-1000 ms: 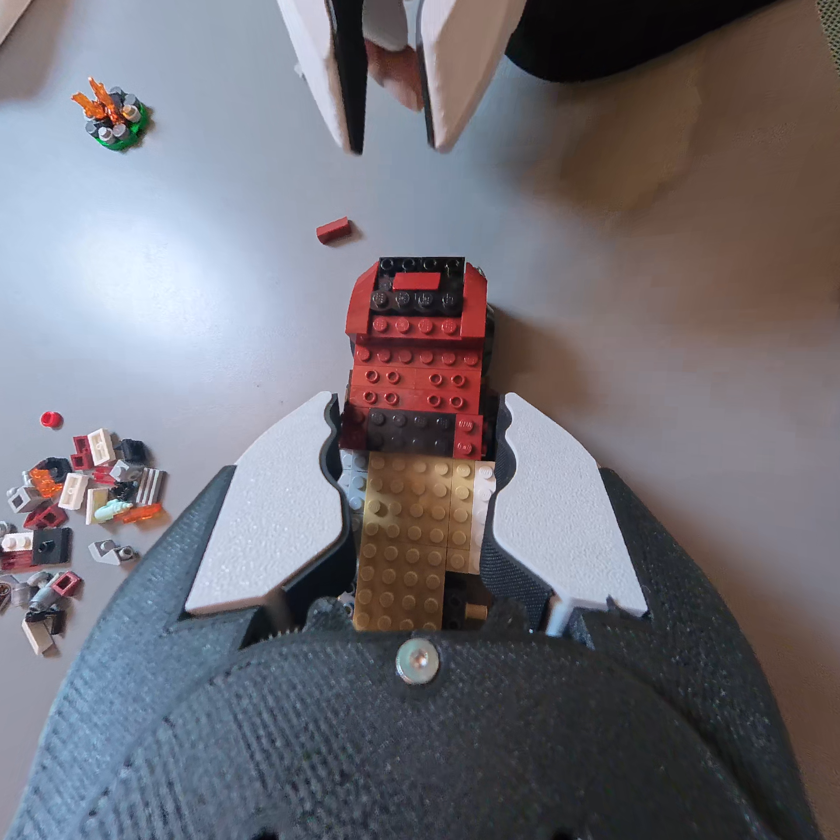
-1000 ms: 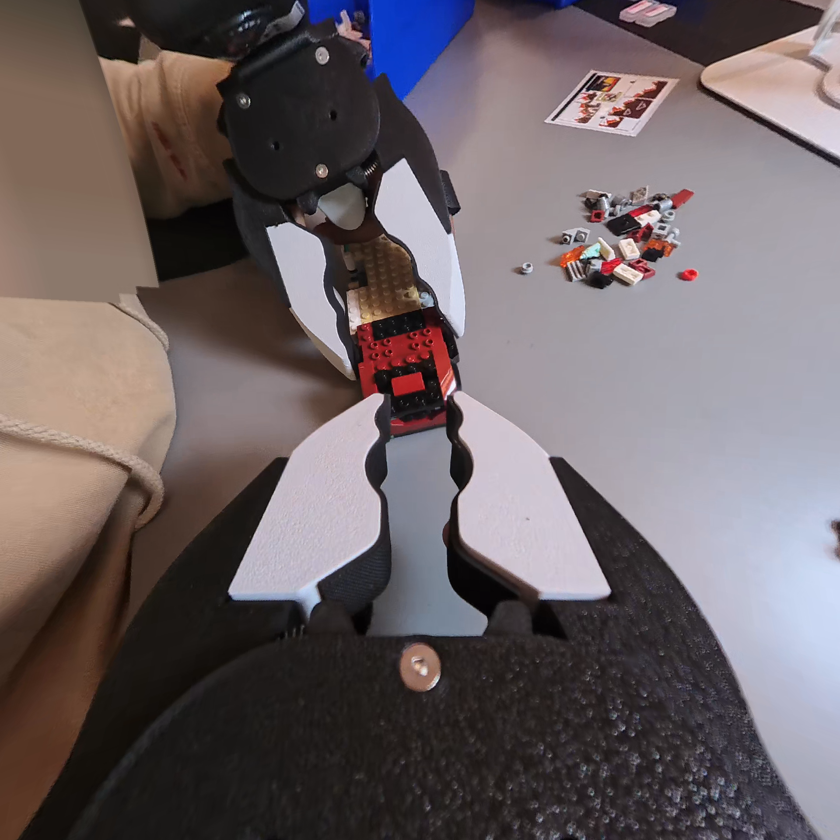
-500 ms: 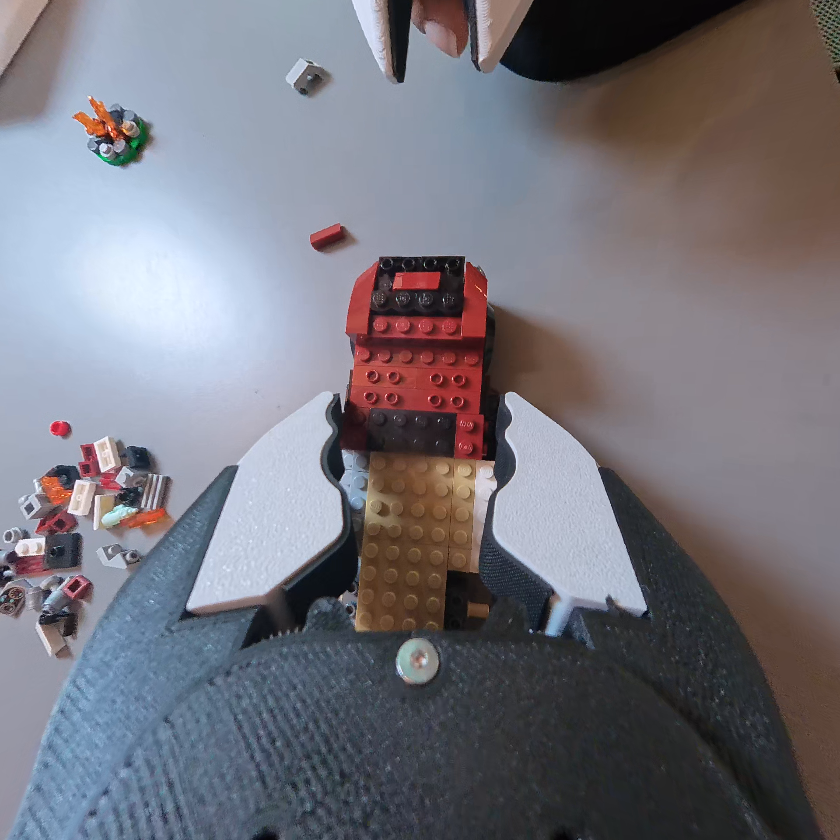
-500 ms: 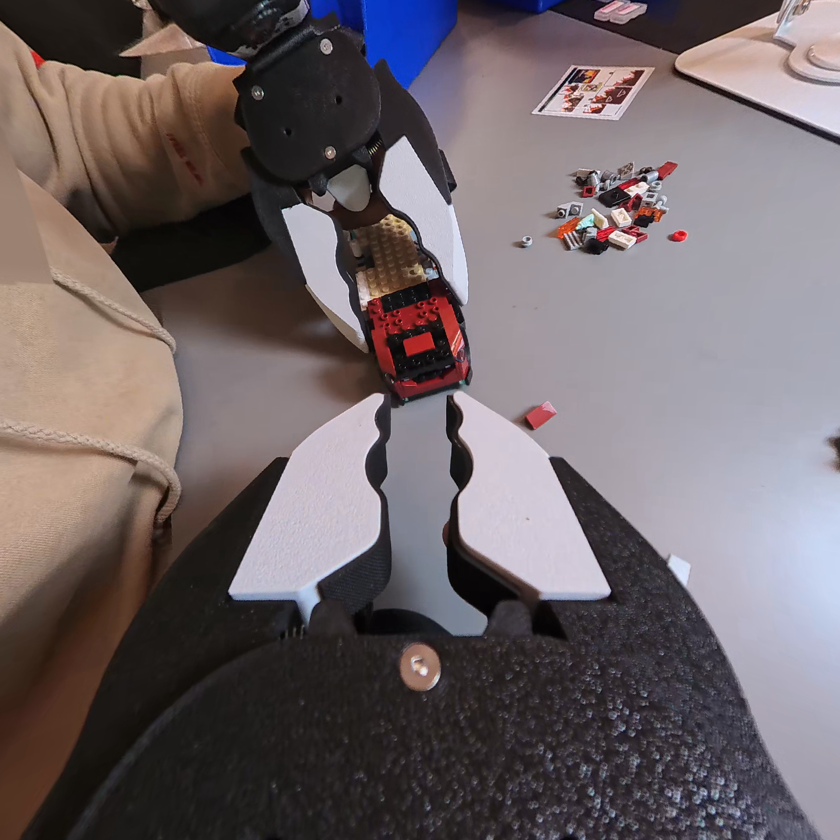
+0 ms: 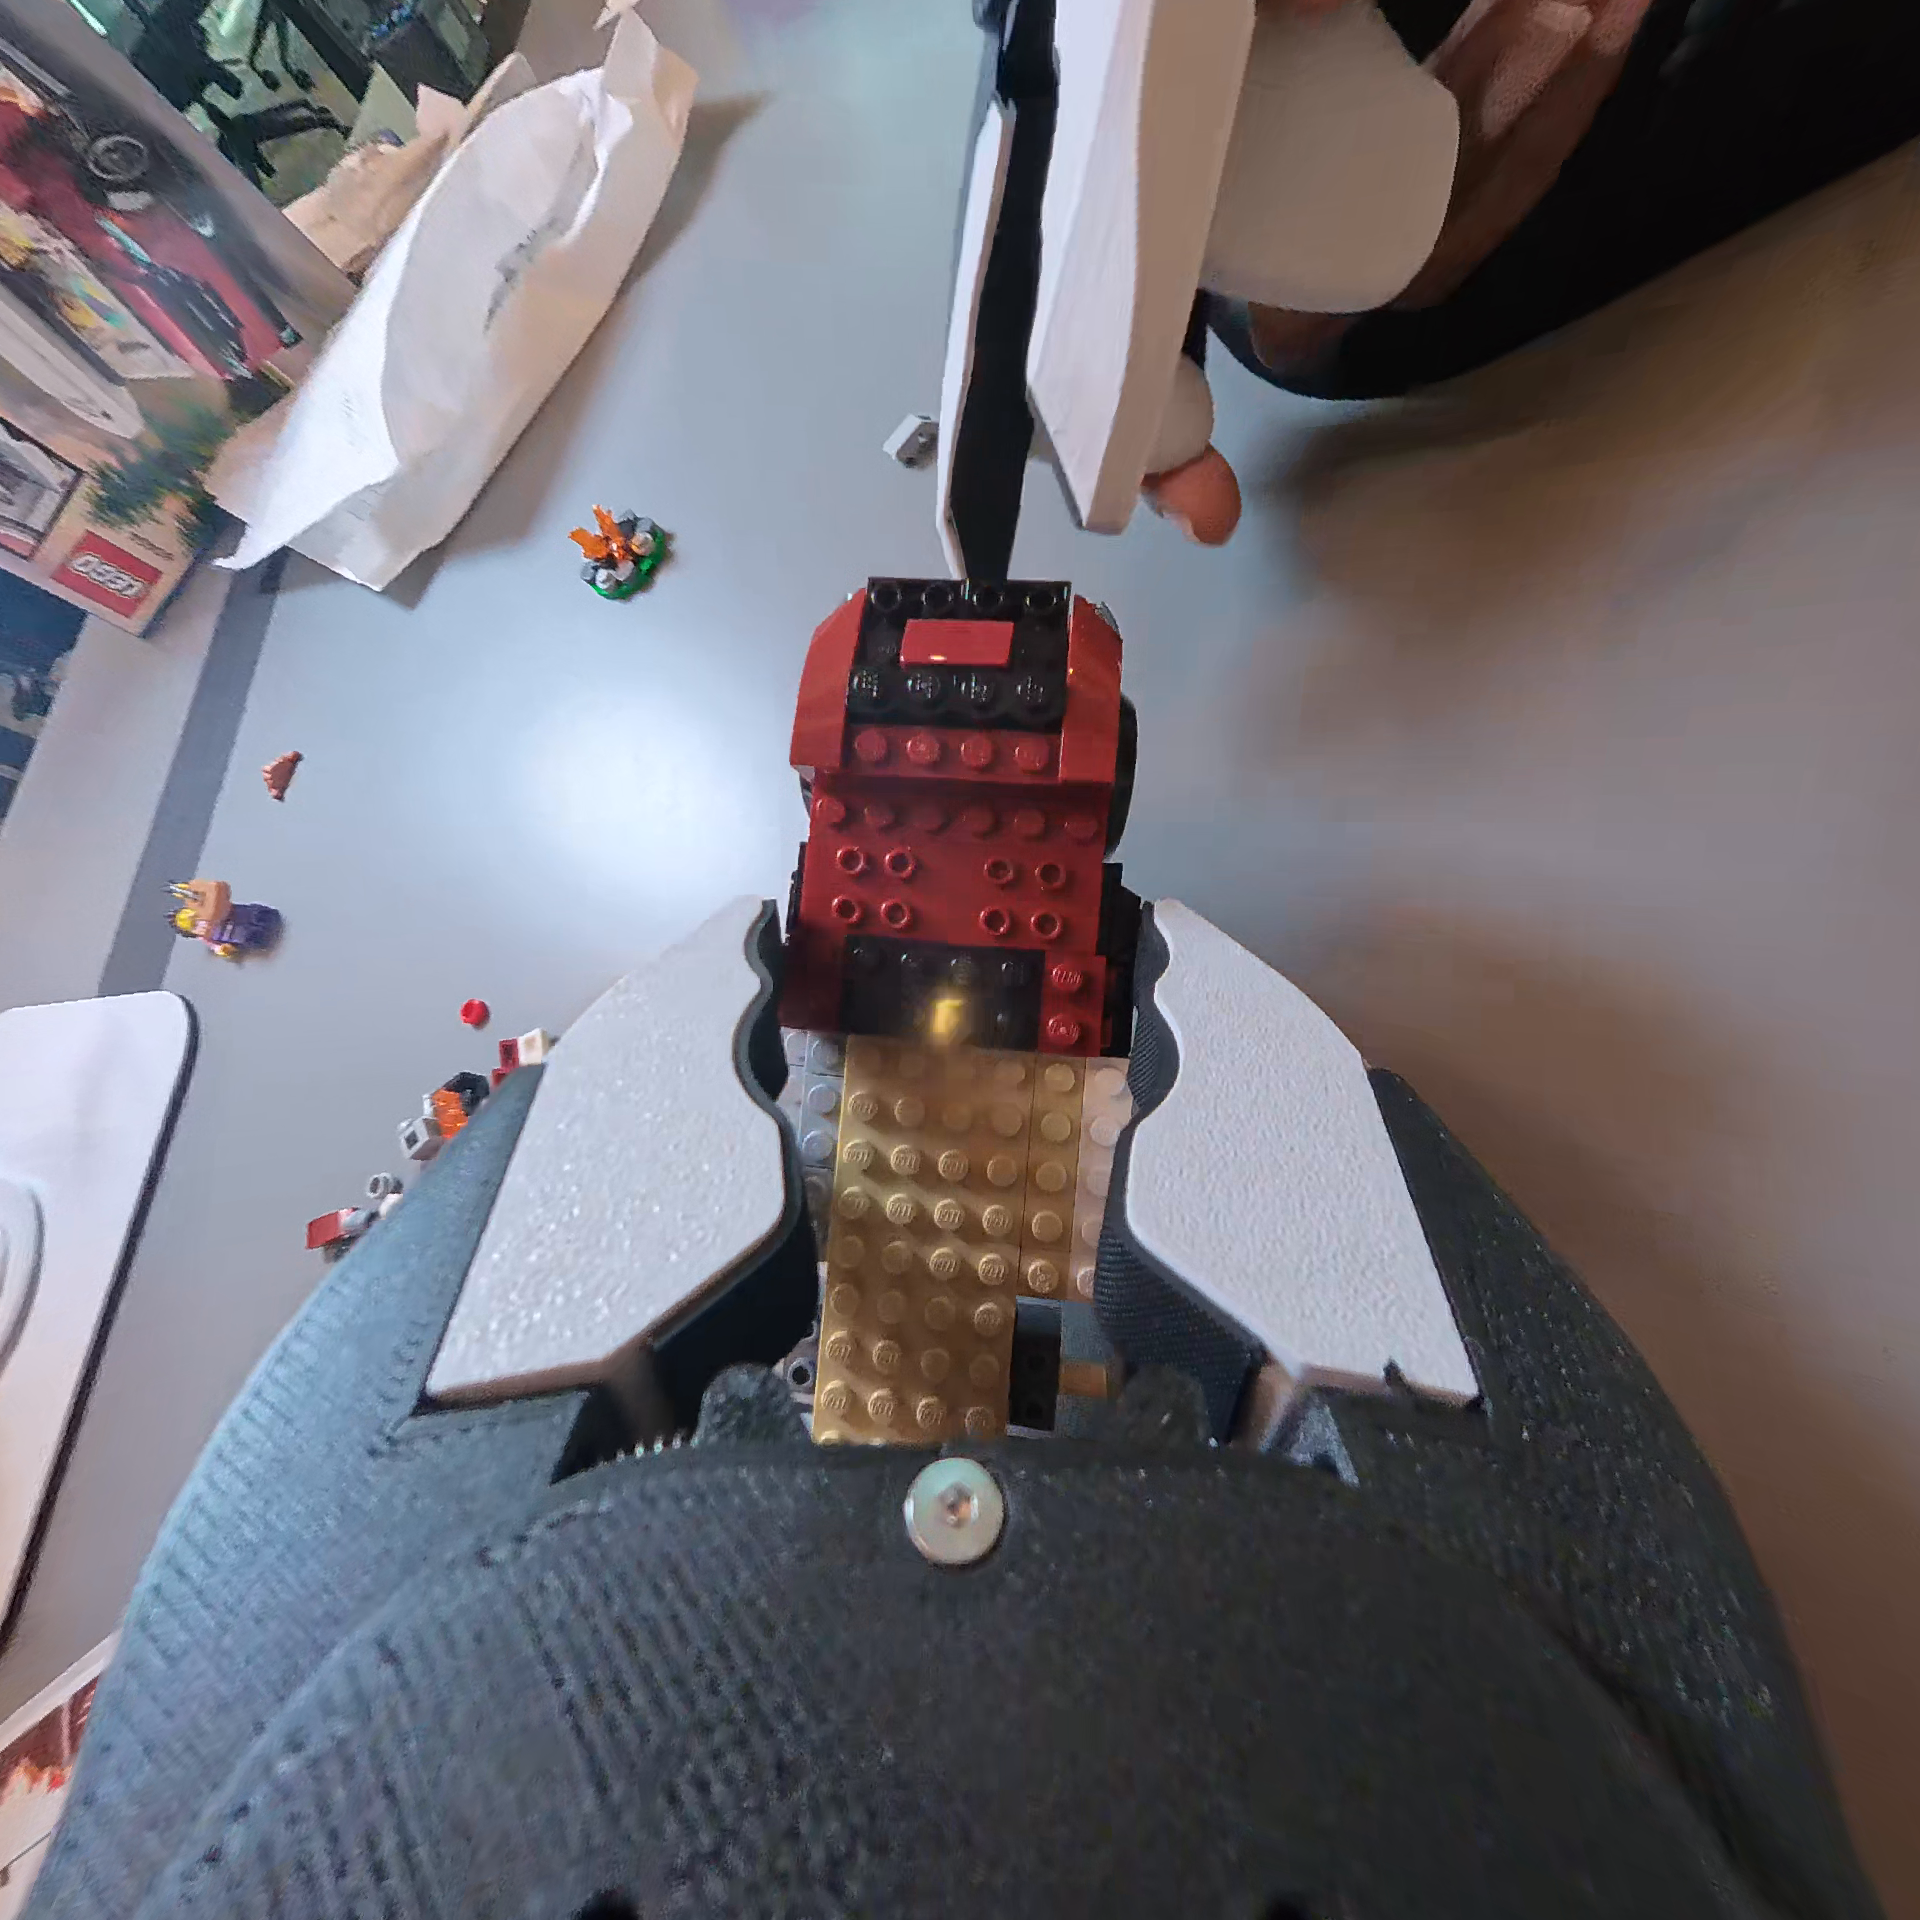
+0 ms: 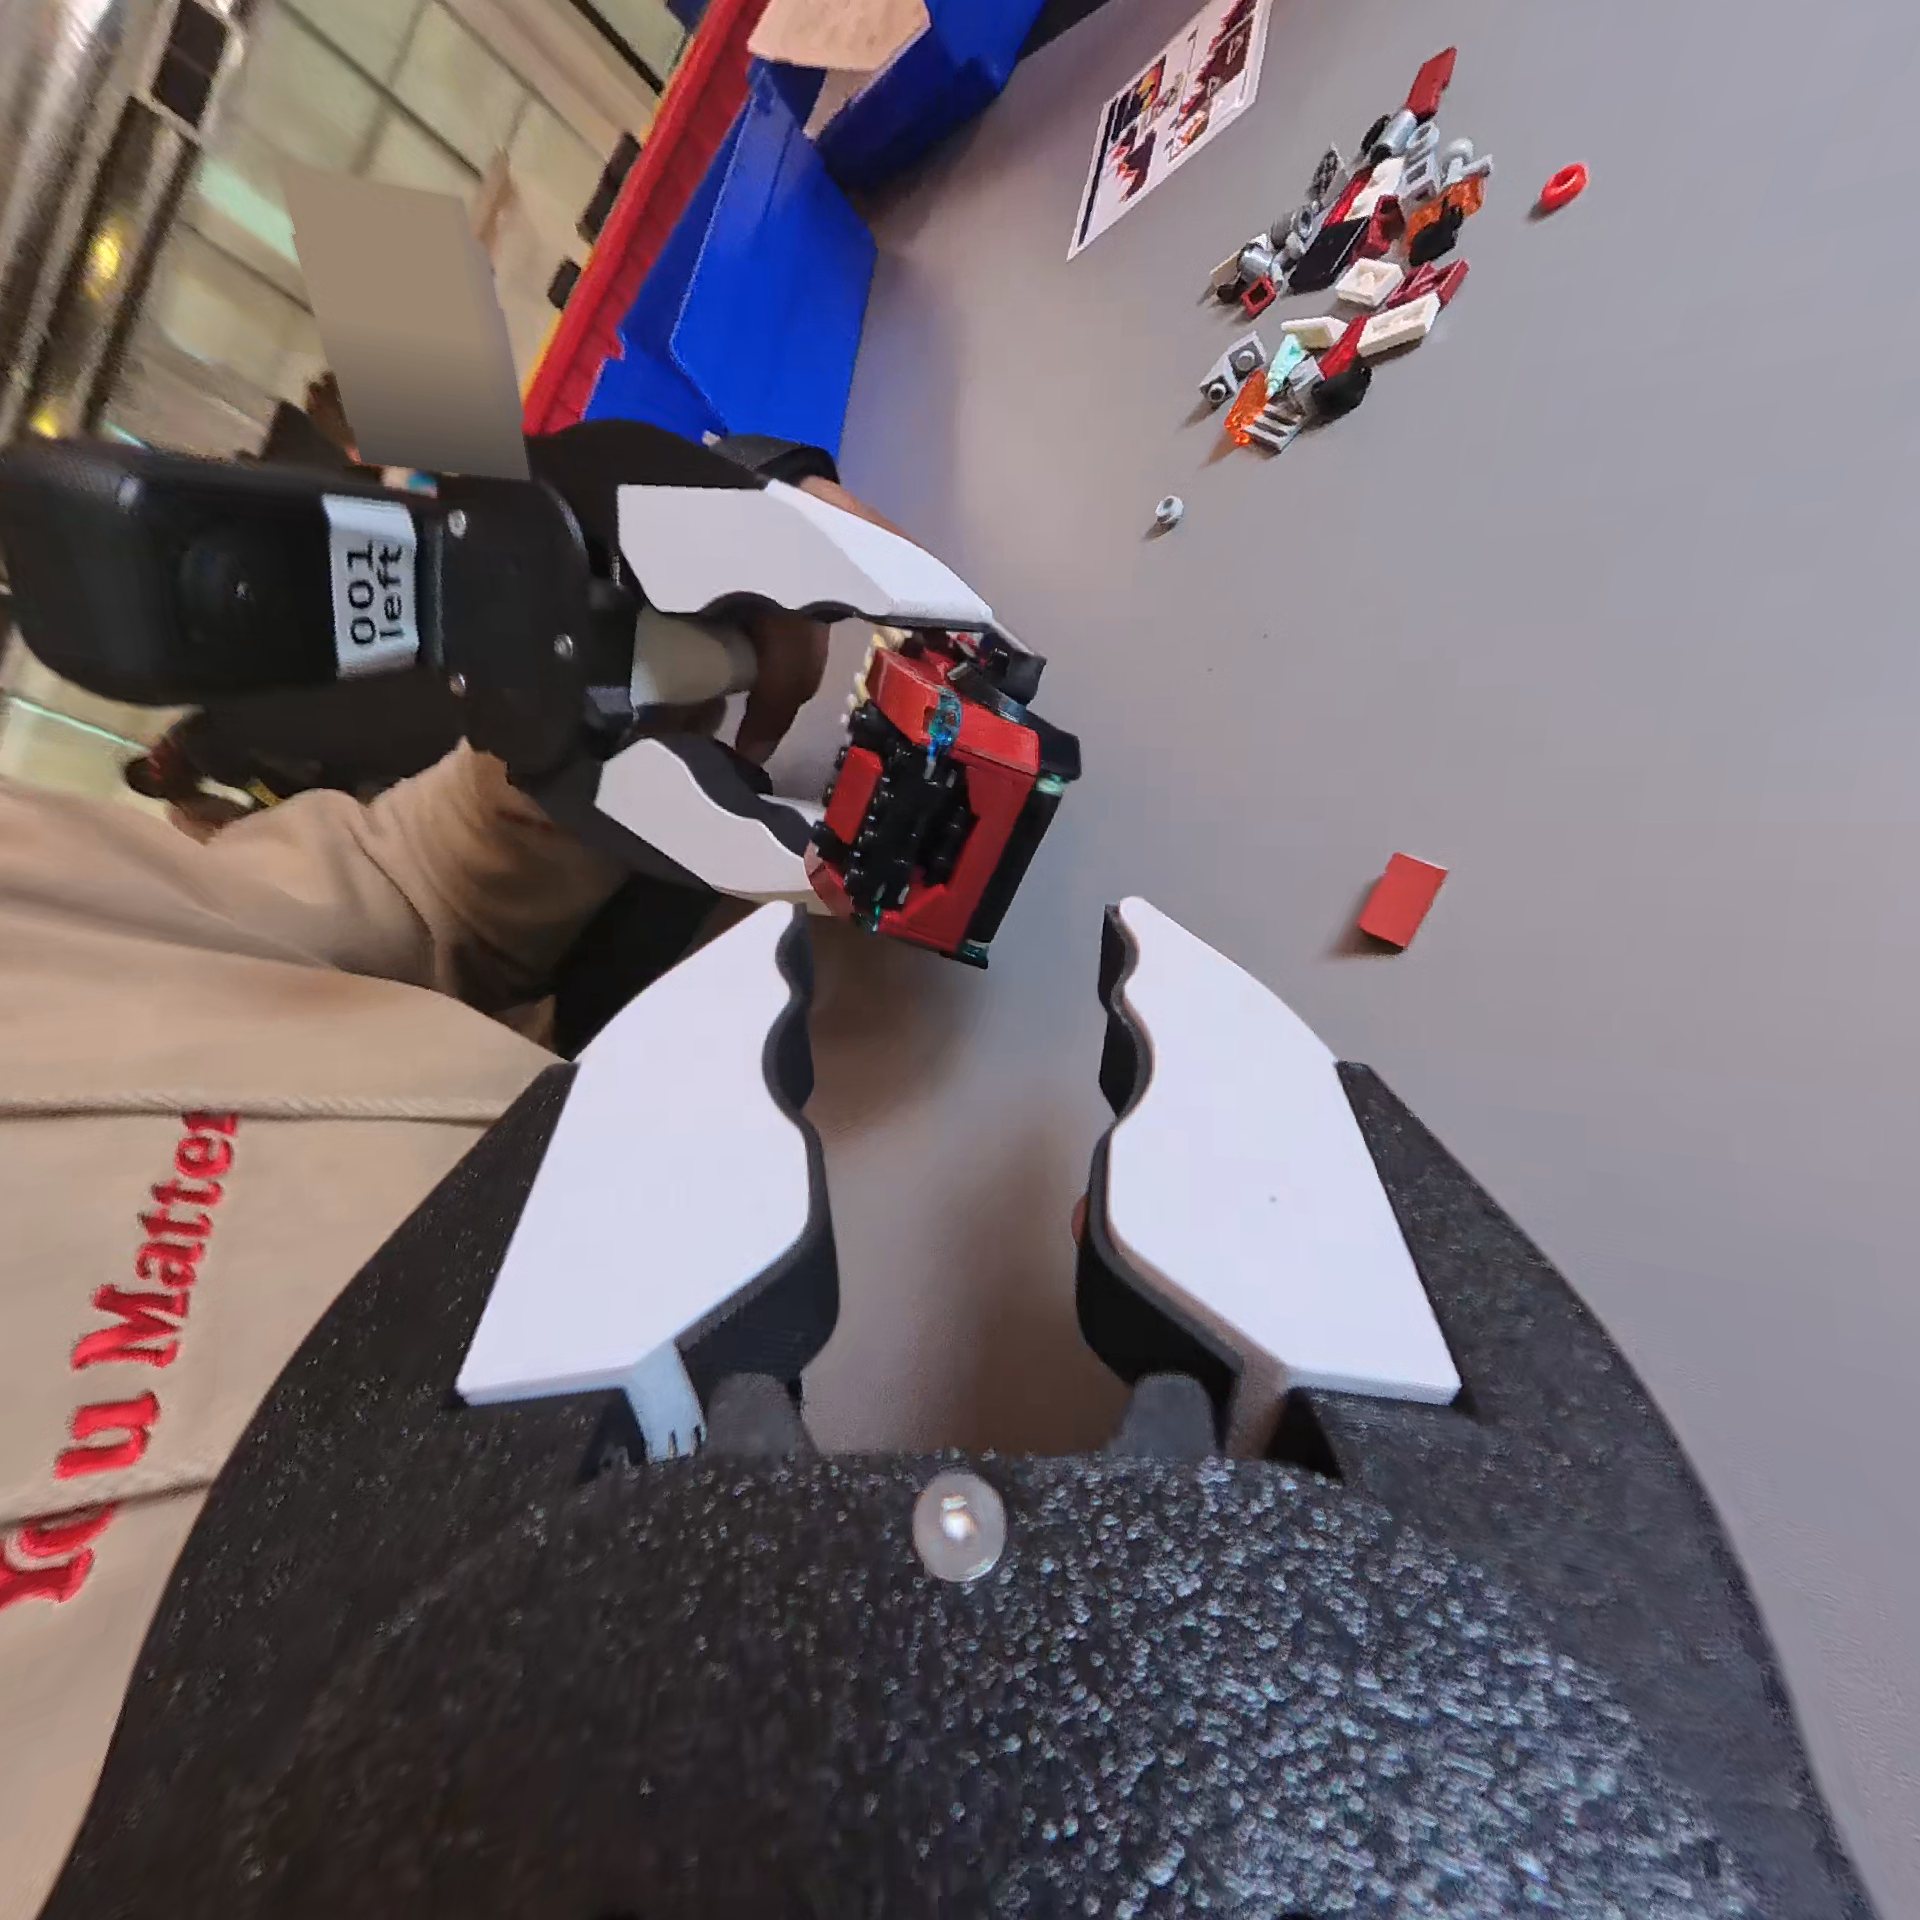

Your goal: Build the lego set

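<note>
Bare grey table lies ahead of the open right gripper, with only a red tile right and the brick model left.

1. One brick car sat clamped between the left gripper's fingers.
2. One loose red tile lay right of the right gripper's spread fingers.
3. One pile of small bricks lay far ahead.
4. One printed leaflet lay beyond that.
5. Two small figures stood left of the left fingers.
</note>
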`<state>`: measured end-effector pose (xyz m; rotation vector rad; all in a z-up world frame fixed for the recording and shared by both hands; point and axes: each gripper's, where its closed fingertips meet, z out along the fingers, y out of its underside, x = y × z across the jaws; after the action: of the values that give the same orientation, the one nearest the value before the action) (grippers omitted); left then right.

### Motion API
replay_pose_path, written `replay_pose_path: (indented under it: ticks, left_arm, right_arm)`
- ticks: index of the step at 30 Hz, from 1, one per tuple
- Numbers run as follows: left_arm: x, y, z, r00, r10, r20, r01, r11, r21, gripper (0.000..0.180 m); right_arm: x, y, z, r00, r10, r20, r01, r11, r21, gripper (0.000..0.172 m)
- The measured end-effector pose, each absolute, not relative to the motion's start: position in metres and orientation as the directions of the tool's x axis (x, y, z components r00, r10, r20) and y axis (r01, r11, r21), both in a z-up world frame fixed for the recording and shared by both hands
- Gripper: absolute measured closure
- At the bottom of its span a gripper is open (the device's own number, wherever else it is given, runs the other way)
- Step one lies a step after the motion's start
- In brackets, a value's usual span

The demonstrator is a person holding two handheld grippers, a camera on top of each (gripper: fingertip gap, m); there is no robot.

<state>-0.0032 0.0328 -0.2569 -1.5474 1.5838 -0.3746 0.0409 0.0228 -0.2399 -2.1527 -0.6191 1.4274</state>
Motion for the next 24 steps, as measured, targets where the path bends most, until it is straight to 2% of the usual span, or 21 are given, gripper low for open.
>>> replay_pose_path:
  ticks: [4, 13, 24]
  left_arm:
    - [-0.003, 0.031, -0.256, 0.141, -0.904, -0.404, -0.665, 0.216, -0.715, 0.116]
    - [-0.002, 0.029, -0.260, 0.124, -0.879, -0.461, -0.689, 0.258, -0.677, 0.116]
    - [0.001, 0.028, -0.260, 0.125, -0.835, -0.535, -0.685, 0.317, -0.656, 0.116]
  right_arm:
    - [0.029, 0.023, -0.239, 0.327, 0.548, -0.770, 0.050, -0.823, -0.566, 0.118]
    - [0.021, 0.023, -0.244, 0.306, 0.501, -0.810, 0.019, -0.854, -0.520, 0.130]
    - [0.023, 0.020, -0.247, 0.301, 0.554, -0.776, 0.069, -0.824, -0.562, 0.131]
